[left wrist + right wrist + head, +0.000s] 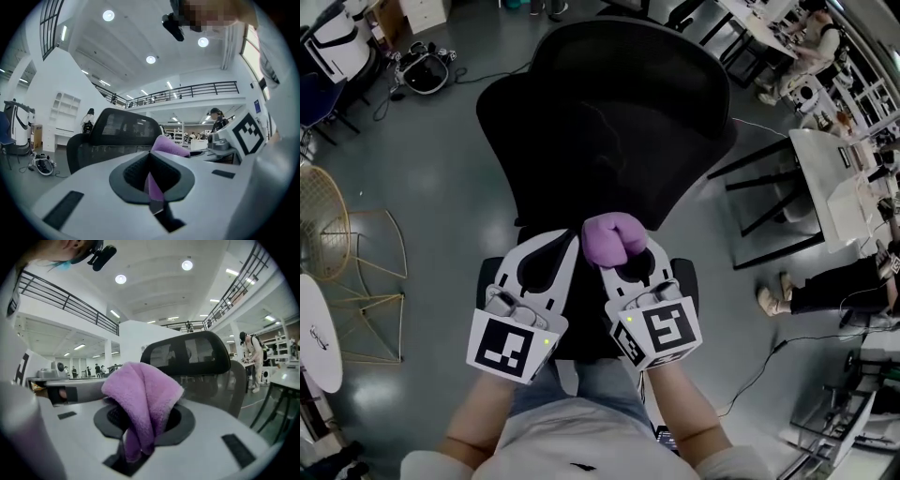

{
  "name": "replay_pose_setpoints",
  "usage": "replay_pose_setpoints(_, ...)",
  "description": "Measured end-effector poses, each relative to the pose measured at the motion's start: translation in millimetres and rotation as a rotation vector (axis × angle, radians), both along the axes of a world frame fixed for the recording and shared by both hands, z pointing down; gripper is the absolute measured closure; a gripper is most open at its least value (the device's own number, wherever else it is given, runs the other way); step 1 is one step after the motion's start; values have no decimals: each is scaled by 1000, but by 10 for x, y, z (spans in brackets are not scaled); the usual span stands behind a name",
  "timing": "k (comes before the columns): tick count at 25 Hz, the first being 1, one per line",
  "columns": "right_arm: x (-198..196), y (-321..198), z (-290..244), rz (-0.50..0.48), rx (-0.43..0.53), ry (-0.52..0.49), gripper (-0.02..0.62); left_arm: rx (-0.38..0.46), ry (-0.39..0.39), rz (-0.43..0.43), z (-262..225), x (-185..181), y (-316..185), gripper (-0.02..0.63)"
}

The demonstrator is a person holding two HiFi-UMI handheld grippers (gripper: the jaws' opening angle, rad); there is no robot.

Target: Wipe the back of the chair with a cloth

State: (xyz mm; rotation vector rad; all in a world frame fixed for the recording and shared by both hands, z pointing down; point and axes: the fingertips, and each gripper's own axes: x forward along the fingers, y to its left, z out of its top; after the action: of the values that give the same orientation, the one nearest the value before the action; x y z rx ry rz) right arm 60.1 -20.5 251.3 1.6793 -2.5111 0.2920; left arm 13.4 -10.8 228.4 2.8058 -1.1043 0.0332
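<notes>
While standing on the grey floor [441, 187] behind the chair [609, 122], looking steeply down over its black mesh back [581, 169]. Fills the upper middle of the head view, upright, with the broad side running left to right. No wiping contact to be seen; judged as the approach before a stroke.

Below that, two tools side by side, level with each other, both pointing forward at the back.

Left tool [569, 244]: jaws drawn together, a thin purple strip showing in the seam, so seemingly pinching an edge of the cloth [614, 239].

Right tool [626, 262]: clenched on the bulk of the cloth, a folded purple wad bulging up and forward past the jaw tips.

Straight ahead of the wad and somewhat higher in both gripper views: the back, with open air between, not touching. Lies crosswise to the line of both tools, so neither markedly nearer; still, holding the wad makes the right one the likely lead.

Probably calls for a push forward and slightly up until the wad presses the mesh, then strokes along the width. Worth guarding against: a yielding mesh, a chair shifting under pressure, a loose fold slipping out of the left jaws.
</notes>
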Motion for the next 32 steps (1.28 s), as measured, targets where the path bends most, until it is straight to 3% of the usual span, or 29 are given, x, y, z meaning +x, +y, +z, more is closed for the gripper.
replay_pose_setpoints(16,402,329,-579,40,99,-38,476,80,3,92,-350,416,206,600)
replay_pose_setpoints(32,378,407,-682,18,101,-76,474,91,-3,81,-442,373,313,600)
